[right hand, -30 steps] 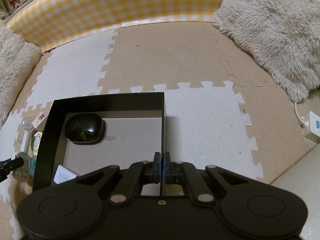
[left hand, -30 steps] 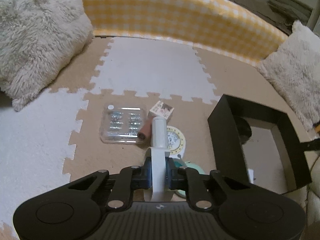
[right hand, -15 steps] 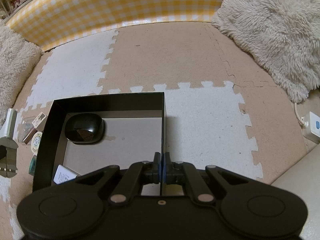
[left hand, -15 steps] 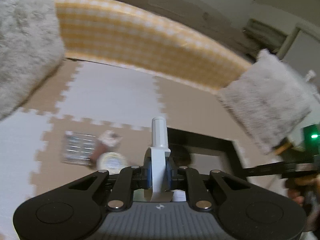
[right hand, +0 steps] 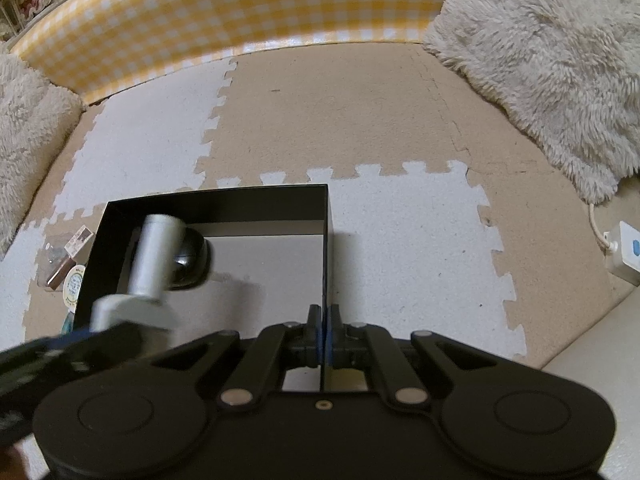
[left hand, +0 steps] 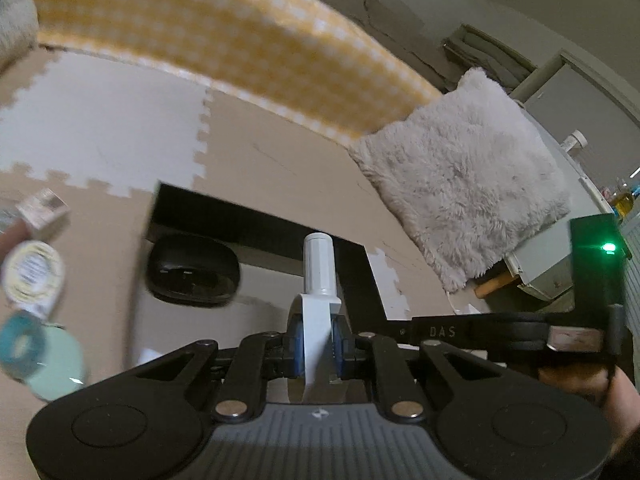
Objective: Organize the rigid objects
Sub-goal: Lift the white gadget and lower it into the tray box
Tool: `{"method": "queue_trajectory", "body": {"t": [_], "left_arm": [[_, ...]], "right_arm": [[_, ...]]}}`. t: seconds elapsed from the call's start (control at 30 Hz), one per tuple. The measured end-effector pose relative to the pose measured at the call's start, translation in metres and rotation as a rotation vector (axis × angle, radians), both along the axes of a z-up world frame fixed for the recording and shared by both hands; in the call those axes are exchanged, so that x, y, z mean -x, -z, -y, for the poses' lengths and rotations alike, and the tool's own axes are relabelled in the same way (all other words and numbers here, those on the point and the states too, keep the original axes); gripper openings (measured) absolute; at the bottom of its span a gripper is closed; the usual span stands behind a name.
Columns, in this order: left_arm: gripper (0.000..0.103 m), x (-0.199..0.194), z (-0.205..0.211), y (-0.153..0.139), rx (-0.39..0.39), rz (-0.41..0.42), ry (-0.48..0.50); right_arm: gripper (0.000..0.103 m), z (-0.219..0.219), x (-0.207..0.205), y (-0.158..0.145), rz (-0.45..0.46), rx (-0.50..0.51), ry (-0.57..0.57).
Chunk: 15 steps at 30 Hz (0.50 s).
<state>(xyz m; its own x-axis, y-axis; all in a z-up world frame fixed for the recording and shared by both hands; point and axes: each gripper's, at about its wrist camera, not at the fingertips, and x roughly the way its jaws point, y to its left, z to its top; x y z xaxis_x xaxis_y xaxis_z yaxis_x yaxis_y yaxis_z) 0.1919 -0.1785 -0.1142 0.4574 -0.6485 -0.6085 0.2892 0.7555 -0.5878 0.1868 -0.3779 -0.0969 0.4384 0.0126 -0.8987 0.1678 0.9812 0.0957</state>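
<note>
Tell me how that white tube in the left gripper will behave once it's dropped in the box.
The white tube looks rigid, keeping its shape in the left gripper. Its round body may roll across the black box floor. Probably light, held by its flat end alone.

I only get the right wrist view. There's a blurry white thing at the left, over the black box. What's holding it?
Observer: The left gripper. Its blue pads are clamped on the flat base of the white tube.
Operator: Anything about my own side that I can't see?
Observer: Yes. The left wrist view shows a lit green light on a black block by the right gripper.
Operator: What lies on the floor outside the black box?
Observer: Among other things, a teal ring resting on a pale mint disc, left of the box.
</note>
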Motion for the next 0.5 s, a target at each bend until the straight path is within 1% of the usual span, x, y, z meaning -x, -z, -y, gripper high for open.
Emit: {"method": "queue_trajectory", "body": {"t": [0.13, 0.27, 0.43, 0.5], "left_arm": [[0.016, -0.017, 0.015, 0.015, 0.003, -0.046, -0.009], [0.016, -0.031, 0.031, 0.023, -0.032, -0.075, 0.035], [0.016, -0.04, 0.042, 0.044, 0.049, -0.168, 0.018], [0.015, -0.041, 0.044, 0.053, 0.096, -0.201, 0.002]], "right_arm": [[0.003, 0.001, 0.0, 0.0, 0.001, -0.001, -0.005], [0.003, 0.002, 0.0, 0.0, 0.001, -0.003, -0.005], [0.003, 0.003, -0.001, 0.001, 0.0, -0.015, 0.0], [0.003, 0.004, 0.0, 0.0, 0.0, -0.022, 0.002]]}}
